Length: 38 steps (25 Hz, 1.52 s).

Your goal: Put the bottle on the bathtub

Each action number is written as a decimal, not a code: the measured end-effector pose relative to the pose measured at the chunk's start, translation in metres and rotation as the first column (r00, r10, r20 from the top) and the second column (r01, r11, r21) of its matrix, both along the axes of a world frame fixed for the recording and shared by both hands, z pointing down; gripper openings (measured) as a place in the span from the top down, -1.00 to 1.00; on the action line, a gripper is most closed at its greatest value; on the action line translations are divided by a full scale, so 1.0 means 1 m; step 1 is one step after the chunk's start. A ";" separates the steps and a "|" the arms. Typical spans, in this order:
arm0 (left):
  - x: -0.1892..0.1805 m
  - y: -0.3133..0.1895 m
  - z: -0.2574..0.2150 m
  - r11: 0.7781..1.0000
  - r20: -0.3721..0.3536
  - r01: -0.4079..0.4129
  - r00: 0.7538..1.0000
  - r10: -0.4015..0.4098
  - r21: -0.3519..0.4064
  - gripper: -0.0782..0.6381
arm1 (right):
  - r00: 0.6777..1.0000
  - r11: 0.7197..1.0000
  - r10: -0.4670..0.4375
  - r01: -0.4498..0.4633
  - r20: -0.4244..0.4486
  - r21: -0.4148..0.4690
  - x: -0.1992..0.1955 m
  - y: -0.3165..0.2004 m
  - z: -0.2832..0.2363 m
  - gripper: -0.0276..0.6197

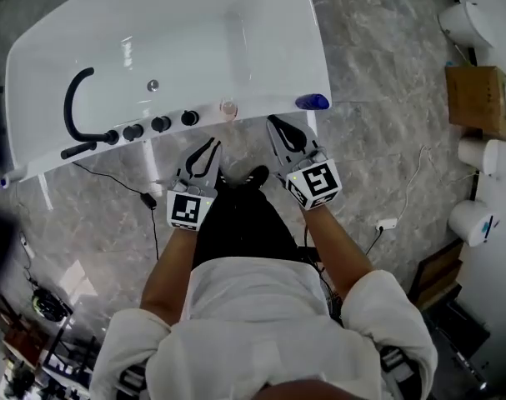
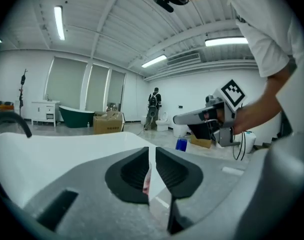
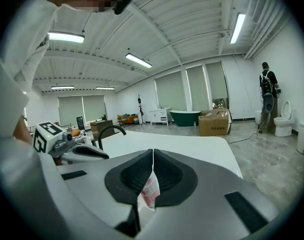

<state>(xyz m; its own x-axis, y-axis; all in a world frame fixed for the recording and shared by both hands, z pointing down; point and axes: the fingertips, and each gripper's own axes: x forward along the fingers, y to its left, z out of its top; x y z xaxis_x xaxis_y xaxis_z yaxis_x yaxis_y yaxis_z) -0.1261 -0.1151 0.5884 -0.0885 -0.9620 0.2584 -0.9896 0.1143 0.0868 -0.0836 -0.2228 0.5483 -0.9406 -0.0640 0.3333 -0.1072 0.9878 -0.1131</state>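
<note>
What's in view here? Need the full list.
bathtub: 1, white, top of head view
faucet: 1, black, on near rim, left
knobs: 3, black, in a row on the rim right of the faucet
pink bottle: 1, pinkish, on the rim ahead of both grippers
blue bottle: 1, blue, rim's right corner
box: 1, brown, floor at right
plug: 1, white, floor at right
left gripper: 1, black fingers shut, empty
right gripper: 1, black fingers shut, empty

Bathtub (image 1: 194, 23) cut off up top (blue obj (image 1: 313, 102) too small).
</note>
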 end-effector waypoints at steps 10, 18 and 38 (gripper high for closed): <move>-0.060 0.002 -0.178 0.987 0.039 0.016 0.999 -0.022 0.160 0.73 | 0.987 0.995 0.016 -0.031 0.161 0.091 0.001 0.001 -0.173 0.87; -0.052 0.004 -0.280 0.964 0.024 -0.005 1.000 -0.002 0.267 0.73 | 0.953 0.979 0.000 -0.062 0.304 0.194 0.037 -0.017 -0.294 0.87; -0.040 -0.011 -0.305 0.951 -0.036 -0.110 0.991 0.126 0.288 0.74 | 0.962 0.988 -0.027 -0.015 0.271 0.152 0.054 -0.027 -0.294 0.87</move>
